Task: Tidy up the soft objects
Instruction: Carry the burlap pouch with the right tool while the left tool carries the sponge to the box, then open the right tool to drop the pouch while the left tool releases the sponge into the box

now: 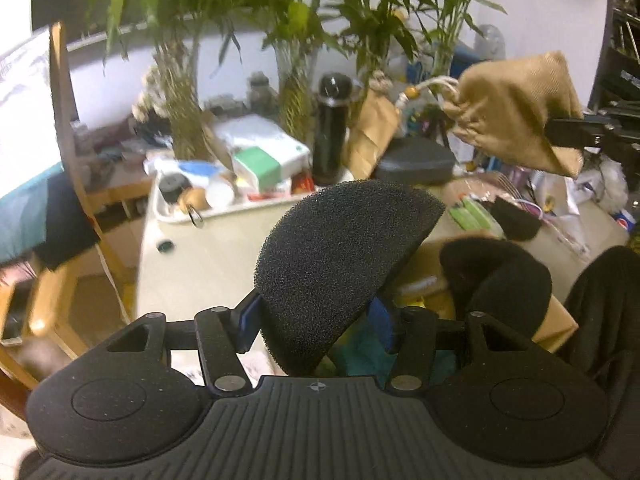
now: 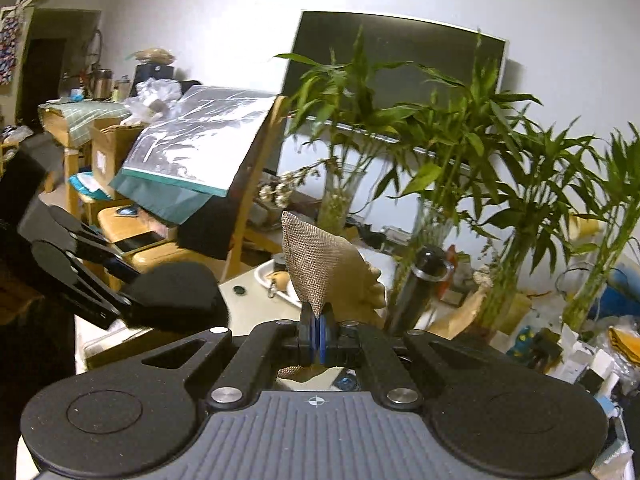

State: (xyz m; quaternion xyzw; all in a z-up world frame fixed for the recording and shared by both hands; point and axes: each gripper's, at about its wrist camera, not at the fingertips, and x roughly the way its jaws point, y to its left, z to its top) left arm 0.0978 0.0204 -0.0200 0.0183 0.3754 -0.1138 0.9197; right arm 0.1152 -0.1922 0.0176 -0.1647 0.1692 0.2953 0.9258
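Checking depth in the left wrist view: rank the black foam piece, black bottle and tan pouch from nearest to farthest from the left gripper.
1. Black foam piece, clamped in the left gripper.
2. Tan pouch, upper right, in the air.
3. Black bottle, upright at the table's back.
Pouch and bottle are close to call.

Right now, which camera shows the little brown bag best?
The left wrist view shows the brown bag best: its whole side, gathered neck and white cord with a bead, held up by the right gripper. The right wrist view shows only one woven corner sticking up between the shut fingers.
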